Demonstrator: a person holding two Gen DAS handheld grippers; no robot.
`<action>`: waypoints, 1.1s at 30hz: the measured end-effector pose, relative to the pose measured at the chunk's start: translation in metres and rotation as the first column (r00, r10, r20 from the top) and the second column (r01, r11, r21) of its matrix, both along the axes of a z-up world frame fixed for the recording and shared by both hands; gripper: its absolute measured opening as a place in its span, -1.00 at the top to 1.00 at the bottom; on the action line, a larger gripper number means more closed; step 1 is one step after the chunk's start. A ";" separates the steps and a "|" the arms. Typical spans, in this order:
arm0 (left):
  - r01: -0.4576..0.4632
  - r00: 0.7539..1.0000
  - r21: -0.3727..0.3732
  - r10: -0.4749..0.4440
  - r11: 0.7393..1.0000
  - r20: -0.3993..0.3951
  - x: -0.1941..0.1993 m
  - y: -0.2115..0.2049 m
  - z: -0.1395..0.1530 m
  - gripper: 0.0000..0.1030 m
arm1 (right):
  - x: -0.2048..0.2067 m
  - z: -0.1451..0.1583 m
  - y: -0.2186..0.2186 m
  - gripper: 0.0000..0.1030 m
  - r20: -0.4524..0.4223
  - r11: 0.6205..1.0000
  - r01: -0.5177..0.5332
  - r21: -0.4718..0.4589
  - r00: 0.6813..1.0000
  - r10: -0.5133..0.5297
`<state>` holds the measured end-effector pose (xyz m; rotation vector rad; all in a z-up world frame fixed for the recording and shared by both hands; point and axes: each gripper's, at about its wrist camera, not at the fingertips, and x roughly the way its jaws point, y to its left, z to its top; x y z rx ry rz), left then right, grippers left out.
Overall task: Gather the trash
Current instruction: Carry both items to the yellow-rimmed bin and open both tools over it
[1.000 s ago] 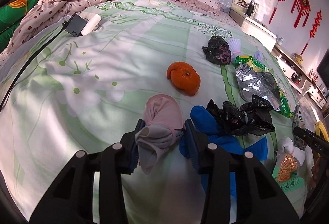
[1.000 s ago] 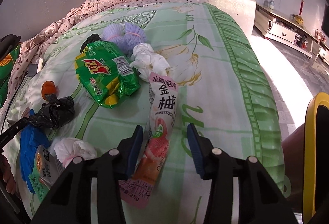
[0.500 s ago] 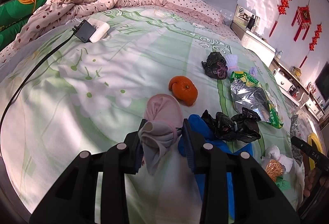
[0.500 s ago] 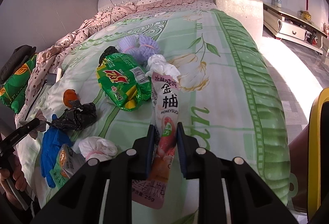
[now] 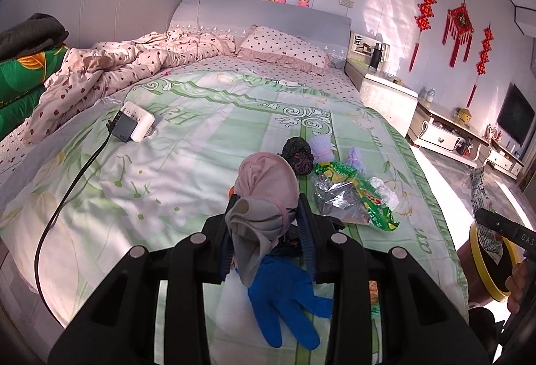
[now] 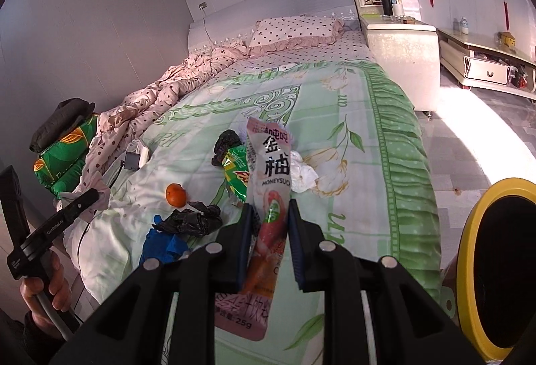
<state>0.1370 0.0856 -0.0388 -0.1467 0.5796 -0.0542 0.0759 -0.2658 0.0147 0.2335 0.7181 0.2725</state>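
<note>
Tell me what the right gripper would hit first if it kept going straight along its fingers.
Probably the bedspread, near the crumpled white tissue and the green snack bag. The right gripper is shut on a pink drink packet that hides the line ahead, so depth is unclear.

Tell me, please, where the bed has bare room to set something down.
Free: the bedspread between the charger and the black bag, and its striped edge beyond the tissue. Crowded: around the chip bag and blue glove.
</note>
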 end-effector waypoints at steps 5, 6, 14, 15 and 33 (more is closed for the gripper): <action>0.054 0.996 0.013 -0.055 0.998 0.072 -0.006 -0.032 0.044 0.38 | -0.014 0.040 -0.022 0.62 0.065 0.999 0.034 -0.003 0.997 -0.034; 0.066 0.994 0.014 -0.067 0.998 0.084 -0.006 -0.040 0.053 0.38 | -0.017 0.047 -0.027 0.62 0.076 0.999 0.042 0.001 0.996 -0.042; 0.189 0.969 0.040 -0.193 0.981 0.156 -0.012 -0.113 0.113 0.38 | -0.038 0.099 -0.073 0.62 0.162 0.993 0.117 0.012 0.980 -0.118; 0.206 0.964 0.034 -0.209 0.978 0.162 -0.012 -0.123 0.120 0.38 | -0.040 0.105 -0.080 0.62 0.169 0.992 0.128 0.011 0.977 -0.128; 0.494 0.855 0.053 -0.496 0.868 0.152 -0.010 -0.322 0.157 0.37 | -0.072 0.133 -0.209 0.61 0.217 0.928 0.373 -0.025 0.908 -0.359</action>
